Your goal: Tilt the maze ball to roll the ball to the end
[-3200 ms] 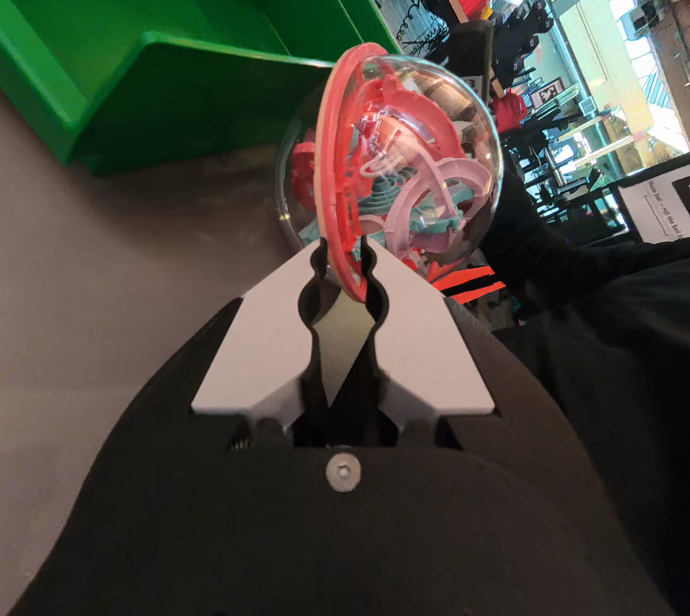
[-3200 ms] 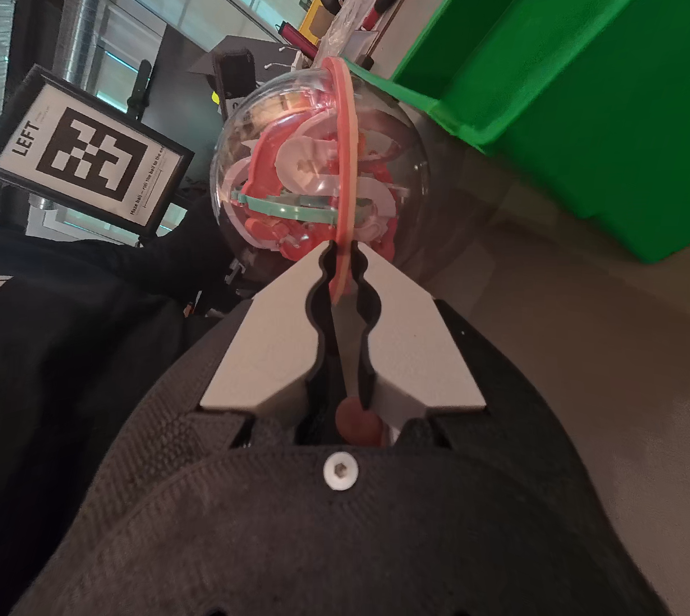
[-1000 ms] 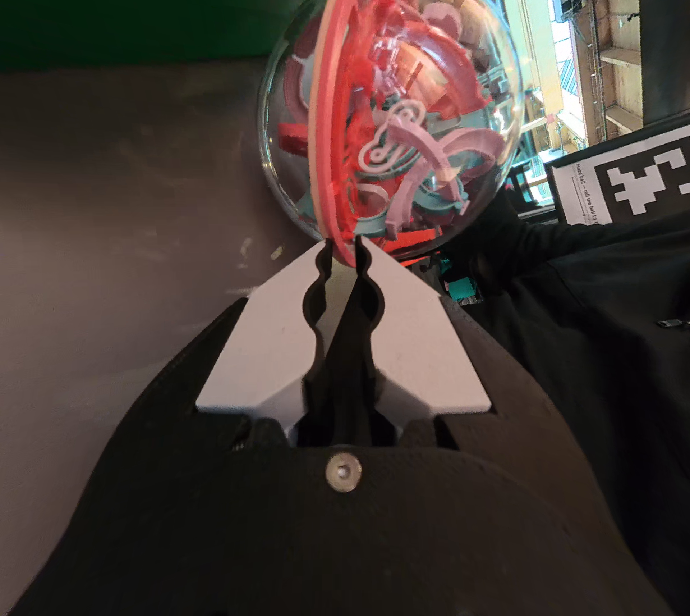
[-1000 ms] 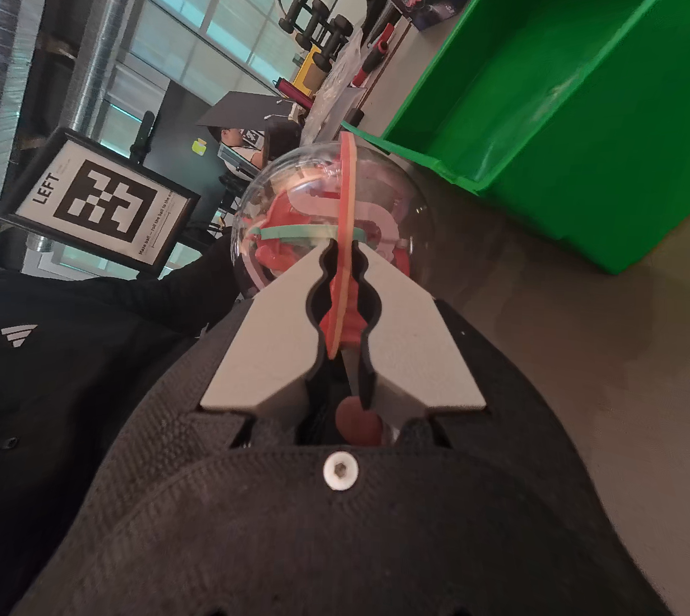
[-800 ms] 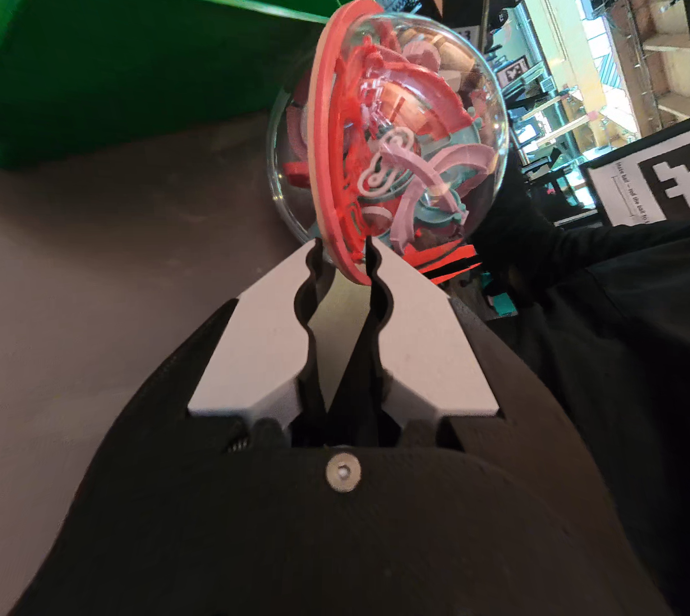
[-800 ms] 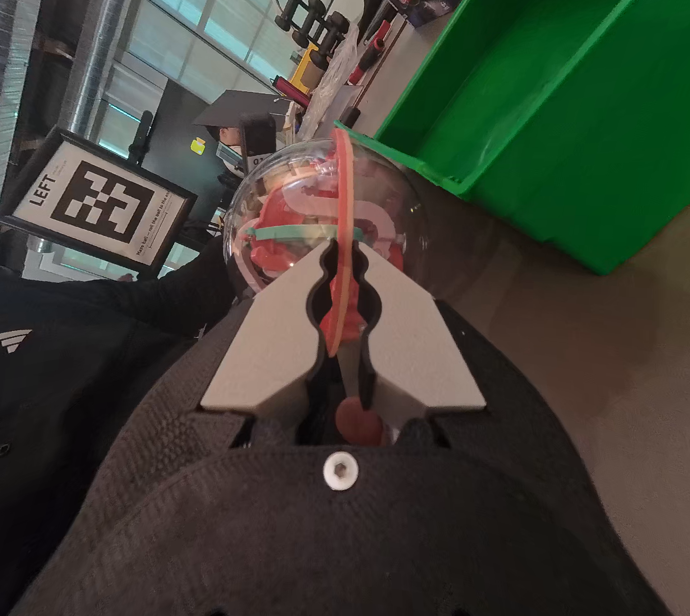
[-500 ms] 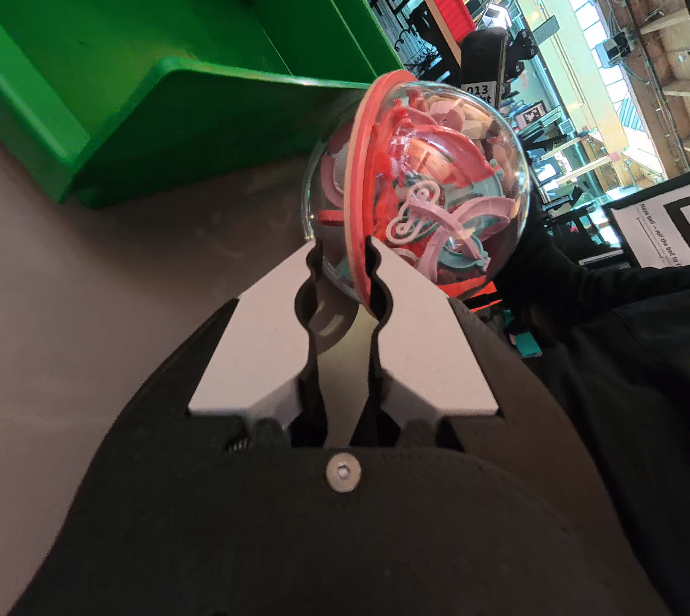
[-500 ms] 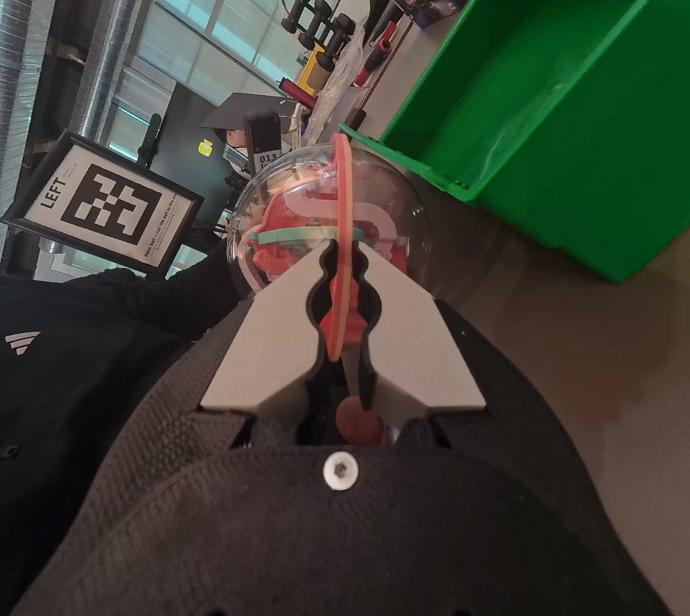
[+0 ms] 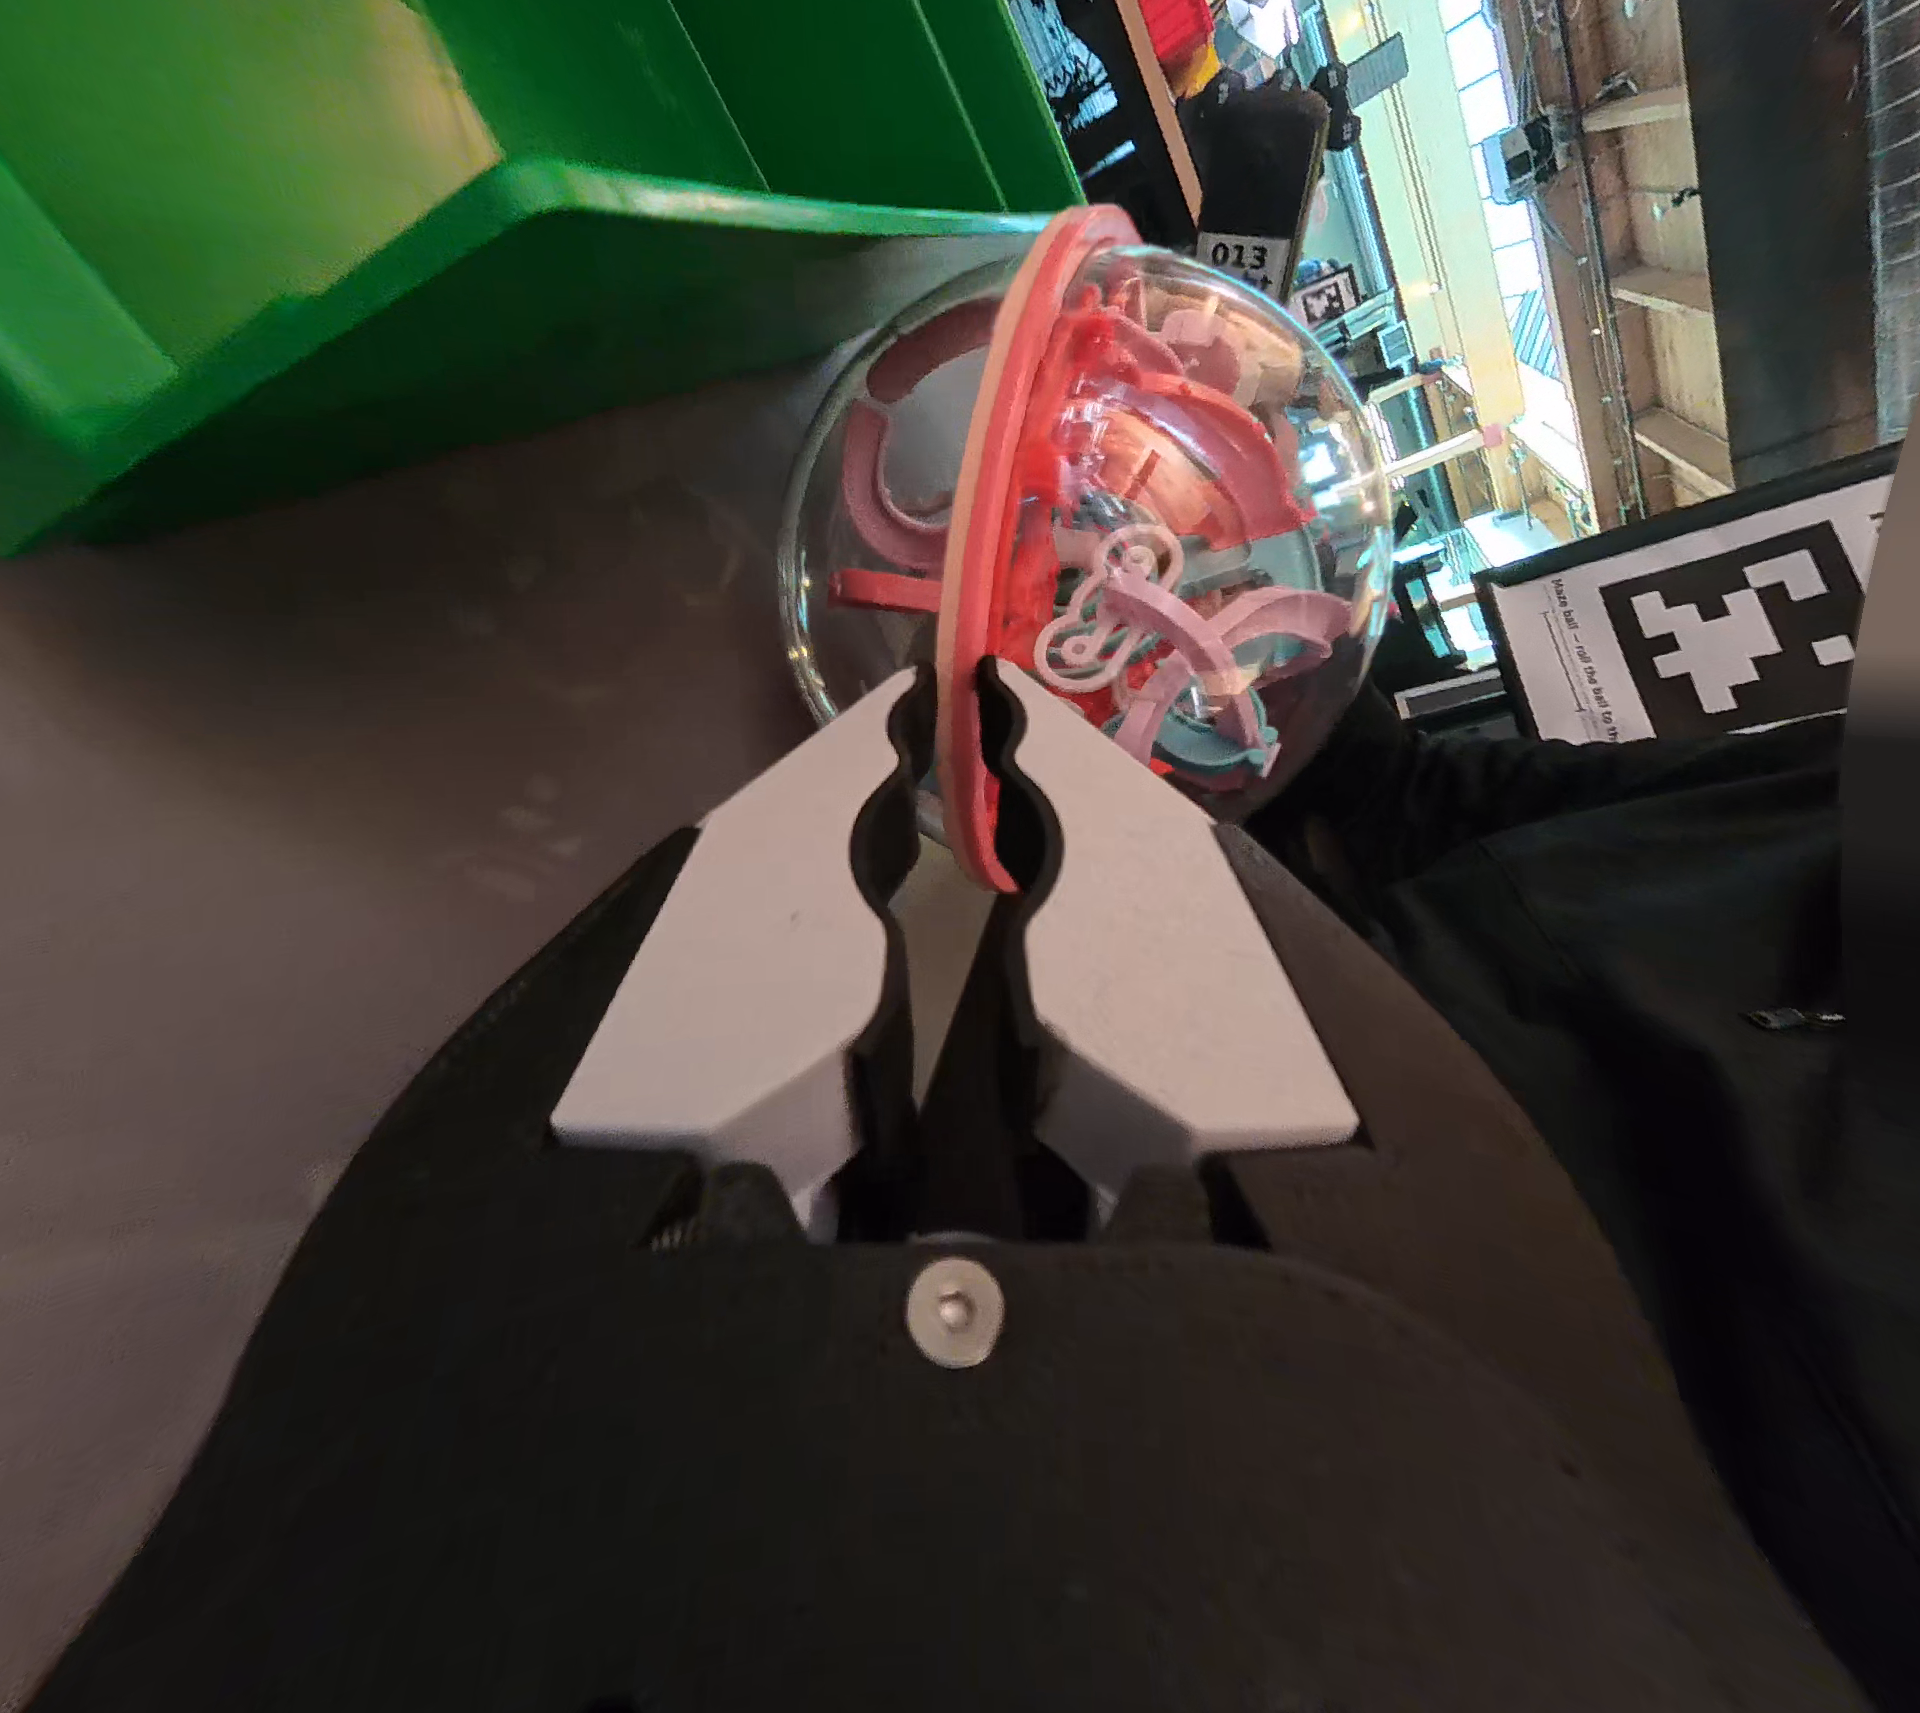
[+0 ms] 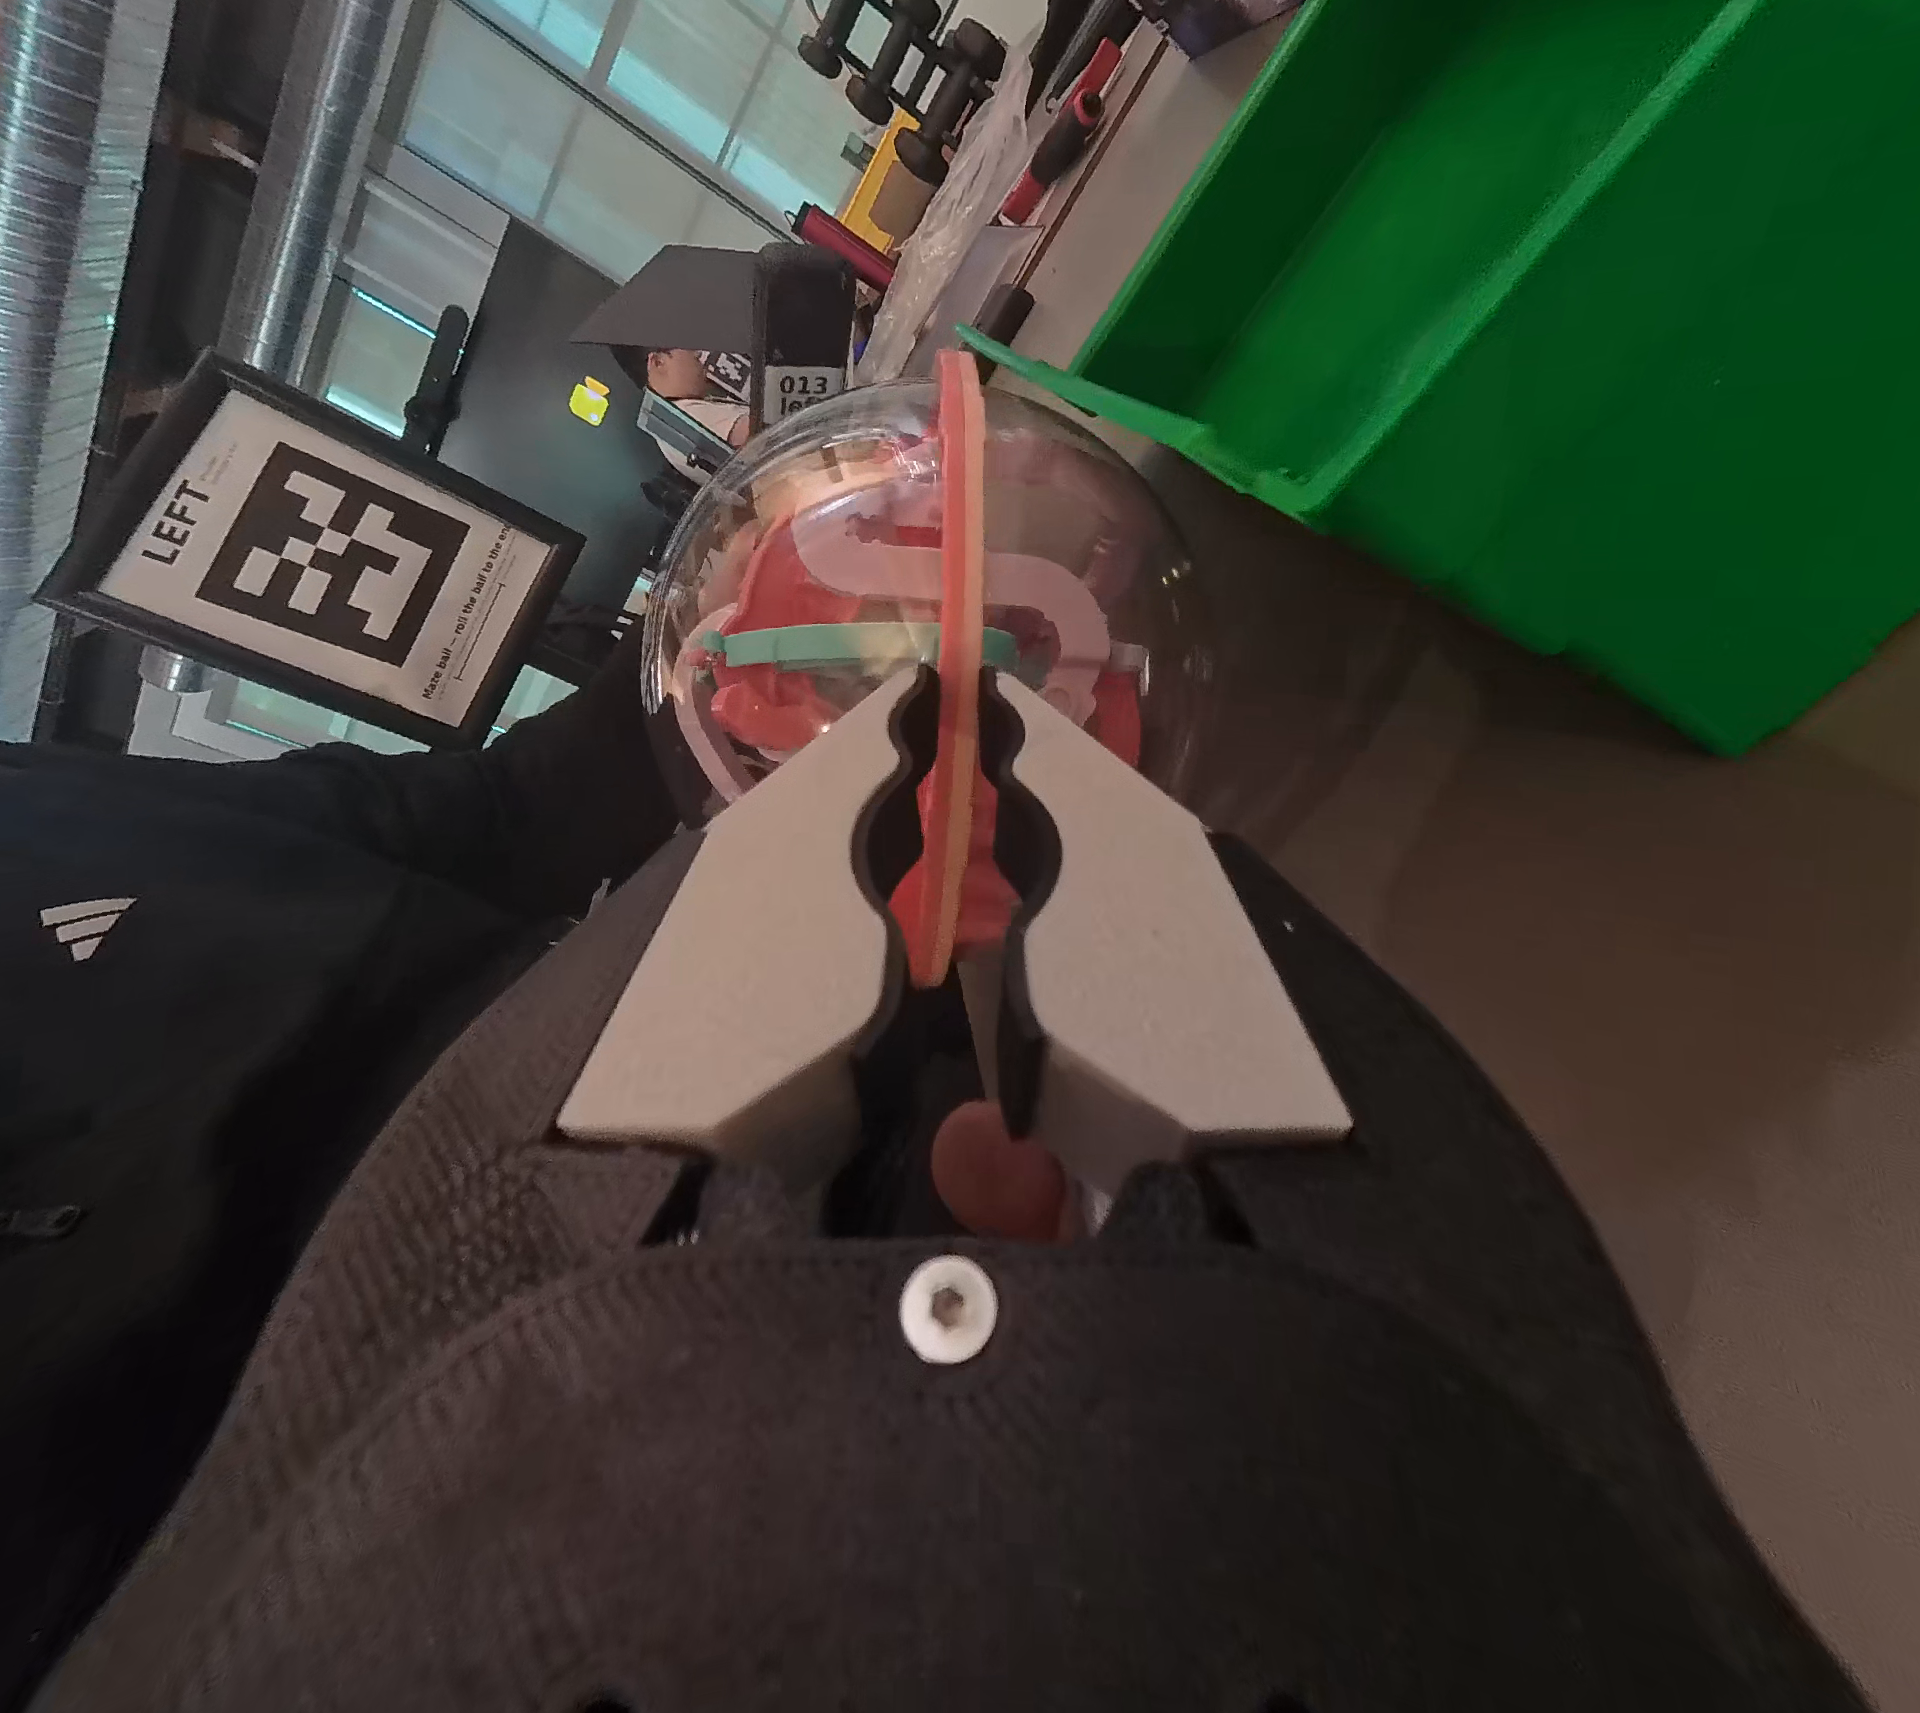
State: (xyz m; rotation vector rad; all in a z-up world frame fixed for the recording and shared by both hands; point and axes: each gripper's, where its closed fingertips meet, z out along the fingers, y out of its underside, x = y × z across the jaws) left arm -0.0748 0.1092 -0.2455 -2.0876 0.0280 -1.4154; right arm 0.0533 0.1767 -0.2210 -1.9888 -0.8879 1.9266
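Maze ball (image 9: 1091, 541) sits straight ahead of both grippers, off the table. I judge it light, rigid, slick; best held by the red rim (image 10: 961, 583). Left gripper (image 9: 958, 676) and right gripper (image 10: 961, 681) both pinch that rim.

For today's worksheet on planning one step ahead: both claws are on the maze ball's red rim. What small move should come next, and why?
Probably a slow, slight tilt of the maze ball with both claws together. The left claw and right claw each pinch its red rim, so it is held off the table.
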